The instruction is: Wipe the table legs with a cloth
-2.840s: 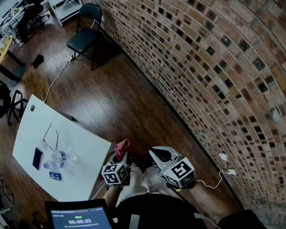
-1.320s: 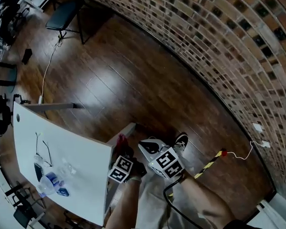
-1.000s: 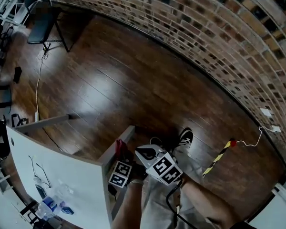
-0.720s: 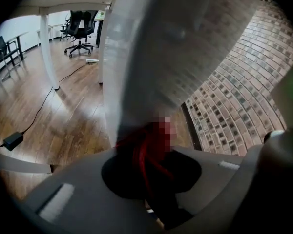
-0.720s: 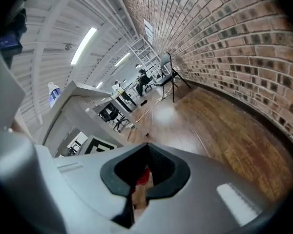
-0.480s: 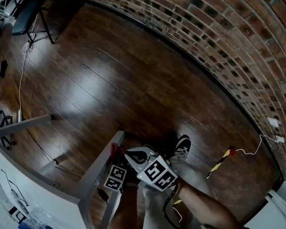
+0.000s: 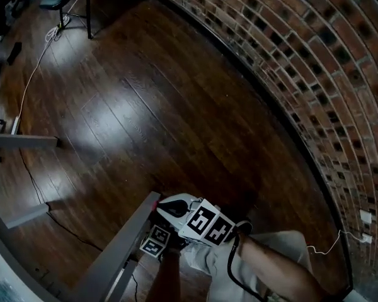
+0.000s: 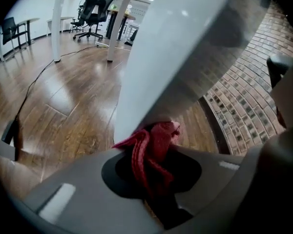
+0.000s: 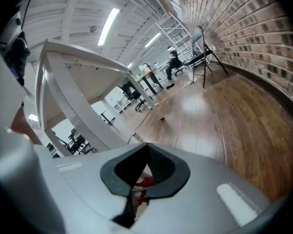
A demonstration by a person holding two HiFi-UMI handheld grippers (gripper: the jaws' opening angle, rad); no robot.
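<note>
Below, grey surface leg (image 7: 116, 250) over wooden floor (image 7: 145, 106), brick wall (image 7: 315, 61), down-tilted left tool (image 8: 154, 152) clamping red cloth (image 8: 156, 138) against leg, right tool (image 9: 139, 179) clenched empty.

left gripper (image 8: 154, 165), right gripper (image 9: 141, 179): grey shells, black-white marker cubes (image 7: 205, 223) | cable (image 7: 229, 263): black | trousers (image 7: 278, 243): pale

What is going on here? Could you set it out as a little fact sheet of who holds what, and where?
Place: dark wooden floor beside a brick wall
Cloth holder: left gripper, shut on a red cloth
Cloth contact: its bunched end appears to press against the pale table leg
Other tool: right gripper, shut and holding nothing, close beside the left one
Leg: slanted in the head view
Stage: cloth at the leg, in place for wiping
</note>
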